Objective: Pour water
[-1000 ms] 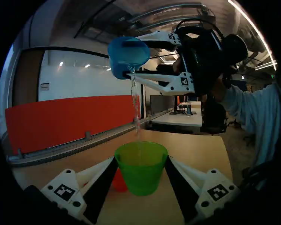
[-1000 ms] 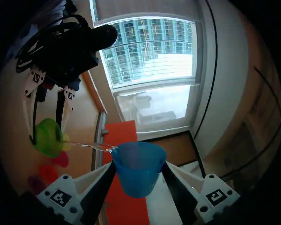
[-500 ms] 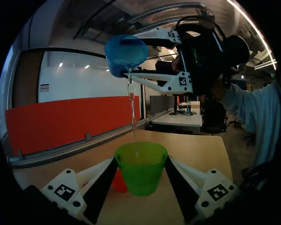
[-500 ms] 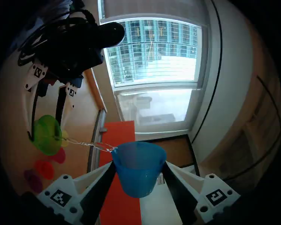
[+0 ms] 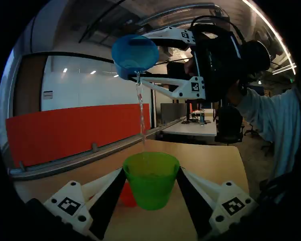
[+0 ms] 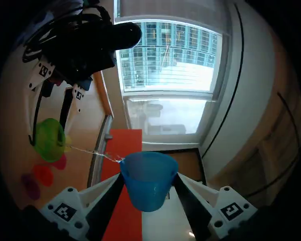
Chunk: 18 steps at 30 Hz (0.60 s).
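Right tool point(image 6: 148, 178) pinches tipped blue plastic cup point(image 6: 149, 190) | left tool point(image 5: 150, 172) pinches green plastic cup point(image 5: 151, 188) | risk: wavering water stream point(image 5: 141, 112) misses rim

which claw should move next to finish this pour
Right. The right claw holds the tilted blue cup, water streaming from its lip; tipping it back likely ends the pour. The left claw holds the green cup underneath.

left gripper point(image 5: 150, 173) level, clamped | right gripper point(image 6: 148, 178) raised, tipped, clamped
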Each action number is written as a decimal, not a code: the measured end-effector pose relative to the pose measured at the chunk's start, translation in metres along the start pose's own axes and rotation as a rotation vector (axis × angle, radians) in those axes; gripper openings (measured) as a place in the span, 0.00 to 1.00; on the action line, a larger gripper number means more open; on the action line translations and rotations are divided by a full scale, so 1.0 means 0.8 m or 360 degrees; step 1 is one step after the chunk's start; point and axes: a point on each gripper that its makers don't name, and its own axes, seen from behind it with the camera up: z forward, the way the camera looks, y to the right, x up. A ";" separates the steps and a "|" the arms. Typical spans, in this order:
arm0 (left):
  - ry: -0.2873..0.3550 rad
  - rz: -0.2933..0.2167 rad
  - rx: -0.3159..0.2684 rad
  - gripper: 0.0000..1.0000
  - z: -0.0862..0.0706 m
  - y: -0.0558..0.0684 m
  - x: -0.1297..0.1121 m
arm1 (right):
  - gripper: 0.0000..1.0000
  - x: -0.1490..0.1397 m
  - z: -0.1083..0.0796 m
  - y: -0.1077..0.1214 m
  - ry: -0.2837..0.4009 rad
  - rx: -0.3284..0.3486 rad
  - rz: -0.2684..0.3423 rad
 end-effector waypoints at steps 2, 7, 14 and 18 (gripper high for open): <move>0.0000 0.0000 0.0001 0.86 0.000 0.000 0.001 | 0.88 0.000 0.000 0.002 -0.0003 -0.0006 -0.0023; 0.0001 0.0003 0.0002 0.86 0.001 0.001 0.002 | 0.88 0.003 0.000 0.005 -0.0003 -0.0012 -0.0081; 0.0014 -0.0010 -0.0008 0.86 0.001 0.003 0.006 | 0.88 0.009 0.000 0.008 -0.0004 -0.0021 -0.0154; 0.0014 -0.0010 -0.0003 0.86 0.001 0.002 0.005 | 0.88 0.014 -0.001 0.009 0.0002 -0.0028 -0.0176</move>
